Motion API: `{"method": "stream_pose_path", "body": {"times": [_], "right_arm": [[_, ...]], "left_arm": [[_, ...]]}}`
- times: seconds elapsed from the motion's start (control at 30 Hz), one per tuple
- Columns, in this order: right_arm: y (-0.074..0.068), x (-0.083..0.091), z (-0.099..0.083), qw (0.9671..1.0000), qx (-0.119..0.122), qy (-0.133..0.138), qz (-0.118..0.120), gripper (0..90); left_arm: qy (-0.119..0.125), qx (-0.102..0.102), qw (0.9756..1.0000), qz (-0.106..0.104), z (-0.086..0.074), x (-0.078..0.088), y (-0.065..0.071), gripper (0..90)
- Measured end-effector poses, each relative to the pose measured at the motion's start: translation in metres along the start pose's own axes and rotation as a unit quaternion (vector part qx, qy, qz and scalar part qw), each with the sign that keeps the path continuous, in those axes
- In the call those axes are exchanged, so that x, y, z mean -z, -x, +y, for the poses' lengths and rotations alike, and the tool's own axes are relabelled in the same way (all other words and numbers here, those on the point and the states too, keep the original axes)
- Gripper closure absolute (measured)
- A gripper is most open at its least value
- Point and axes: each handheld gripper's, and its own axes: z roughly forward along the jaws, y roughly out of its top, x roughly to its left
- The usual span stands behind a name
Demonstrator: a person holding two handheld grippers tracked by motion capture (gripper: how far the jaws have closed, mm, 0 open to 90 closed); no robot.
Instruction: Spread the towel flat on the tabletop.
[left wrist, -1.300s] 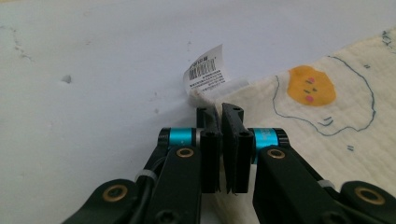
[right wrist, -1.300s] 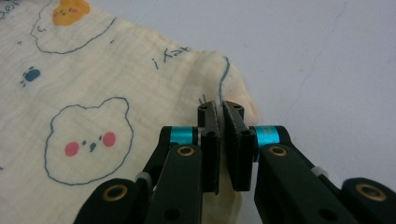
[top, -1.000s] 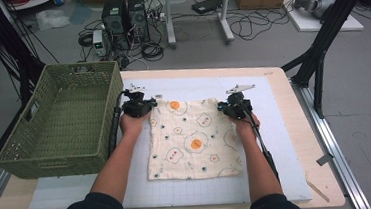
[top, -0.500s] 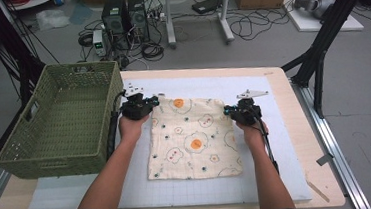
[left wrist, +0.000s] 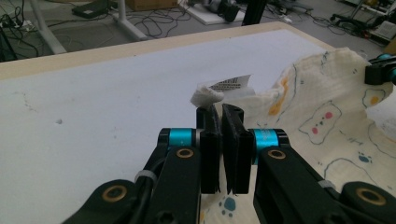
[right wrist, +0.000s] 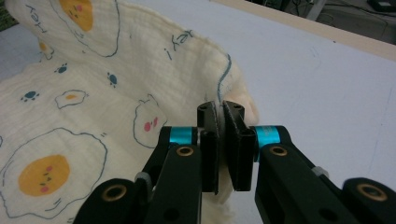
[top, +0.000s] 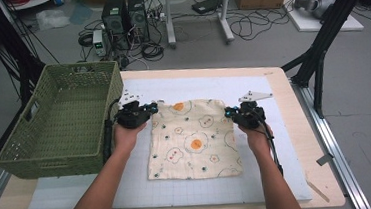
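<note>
We have the left gripper (top: 146, 109) and right gripper (top: 230, 113) each clenched on a far corner of the egg-print cloth (top: 194, 140), which lies mid-table, its near edge toward us, ready to fold.

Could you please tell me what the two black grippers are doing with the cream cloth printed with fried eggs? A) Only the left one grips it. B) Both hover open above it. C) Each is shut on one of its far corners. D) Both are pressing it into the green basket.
C: the left gripper and the right gripper each have their jaws shut on a far corner of the cream cloth printed with fried eggs, lifted off the white mat.
</note>
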Motion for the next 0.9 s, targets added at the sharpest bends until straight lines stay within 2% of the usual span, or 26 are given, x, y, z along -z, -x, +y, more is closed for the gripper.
{"method": "stream_pose_path", "body": {"times": [0.23,0.37,0.43,0.47,0.67,0.9], "right_arm": [[-0.006,0.006,0.001,0.9999,0.014,-0.003,0.006,84.6],[-0.009,0.013,-0.005,0.9995,0.029,0.011,0.001,84.6],[-0.008,0.016,-0.011,0.9996,0.024,0.013,0.006,84.5],[-0.009,0.018,-0.015,0.9997,0.016,0.014,0.01,84.5],[-0.011,0.026,-0.031,0.9995,0.009,0.024,0.017,84.5],[-0.022,0.037,-0.045,0.9993,0.016,0.024,0.024,84.2]], "left_arm": [[-0.006,0.002,0.9999,-0.013,-0.009,0.007,0.002,85.2],[-0.007,-0.002,0.9997,-0.022,-0.014,0.014,0.007,85.2],[-0.016,-0.011,0.9996,-0.022,-0.017,0.017,0.011,85.2],[-0.006,-0.014,0.9997,-0.02,-0.019,0.02,0.014,85.3],[-0.003,-0.02,0.9993,-0.03,-0.032,0.03,0.025,85.3],[0.002,-0.022,0.999,-0.04,-0.043,0.042,0.033,85.2]]}}
